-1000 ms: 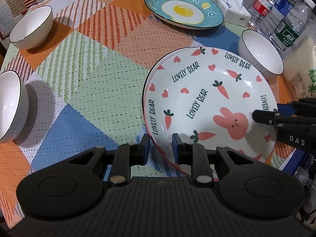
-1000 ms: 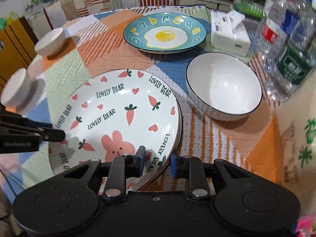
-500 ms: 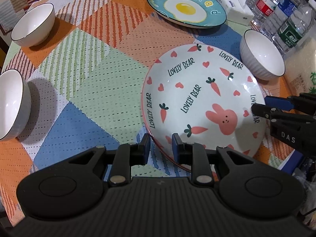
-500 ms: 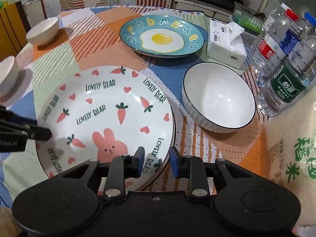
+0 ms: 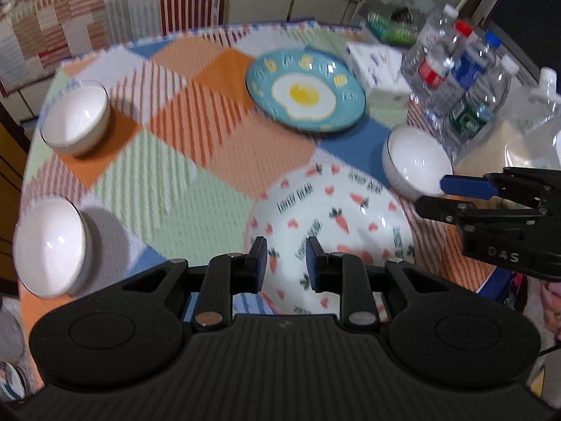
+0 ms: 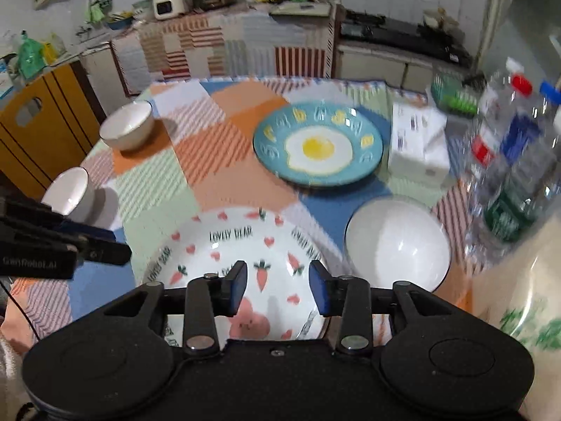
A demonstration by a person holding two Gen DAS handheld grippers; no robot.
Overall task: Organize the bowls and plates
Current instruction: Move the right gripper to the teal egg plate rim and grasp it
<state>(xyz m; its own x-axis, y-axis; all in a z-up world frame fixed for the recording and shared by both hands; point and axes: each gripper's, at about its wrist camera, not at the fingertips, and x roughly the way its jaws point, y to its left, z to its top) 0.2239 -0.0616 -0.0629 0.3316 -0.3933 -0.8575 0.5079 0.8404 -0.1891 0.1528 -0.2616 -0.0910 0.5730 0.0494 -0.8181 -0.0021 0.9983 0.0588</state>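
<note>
A white "Lovely Bear" plate (image 5: 333, 217) (image 6: 238, 245) with carrots and a pink rabbit lies on the checked tablecloth at the near edge. My left gripper (image 5: 285, 258) is open and empty, raised above its near left rim. My right gripper (image 6: 277, 282) is open and empty above its near right part. A blue fried-egg plate (image 5: 305, 94) (image 6: 317, 147) lies further back. A large white bowl (image 5: 415, 163) (image 6: 398, 245) stands right of the bear plate. Two small white bowls (image 5: 75, 119) (image 5: 51, 245) stand at the left; they also show in the right wrist view (image 6: 128, 129) (image 6: 68, 191).
Several water bottles (image 5: 455, 80) (image 6: 515, 161) and a tissue box (image 5: 377, 66) (image 6: 417, 140) stand at the back right. A rice bag (image 6: 519, 298) lies at the right edge. Kitchen counters (image 6: 228, 38) lie beyond the round table (image 5: 168, 175).
Both grippers have lifted up and back from the bear plate's rim, and their jaws have opened wider. The plate stays flat on the table.
</note>
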